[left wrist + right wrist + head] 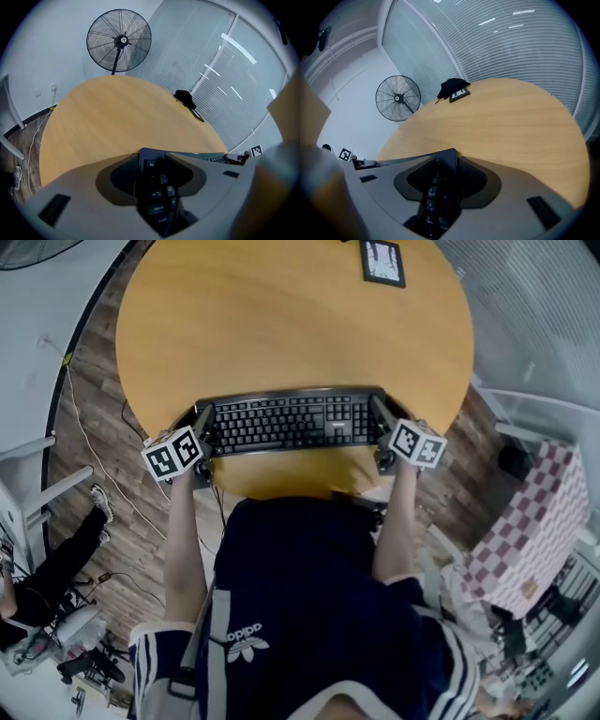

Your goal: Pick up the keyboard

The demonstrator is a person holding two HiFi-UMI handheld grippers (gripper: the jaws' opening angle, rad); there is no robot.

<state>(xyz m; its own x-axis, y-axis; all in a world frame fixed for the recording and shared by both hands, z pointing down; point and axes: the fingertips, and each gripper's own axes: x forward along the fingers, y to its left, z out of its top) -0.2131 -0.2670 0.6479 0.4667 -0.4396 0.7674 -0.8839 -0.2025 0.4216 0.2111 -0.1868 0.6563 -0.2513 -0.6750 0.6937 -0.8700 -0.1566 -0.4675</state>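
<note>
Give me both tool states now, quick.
Left tool: closed on the keyboard, left end.
Right tool: closed on the keyboard, right end.

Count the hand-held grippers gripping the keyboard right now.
2. The left hand-held gripper is shut on the left end of the keyboard; the right hand-held gripper is shut on its right end. Neither is hidden.

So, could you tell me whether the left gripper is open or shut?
Shut. The left gripper has both jaws pressed on the keyboard, at its Esc end.
</note>
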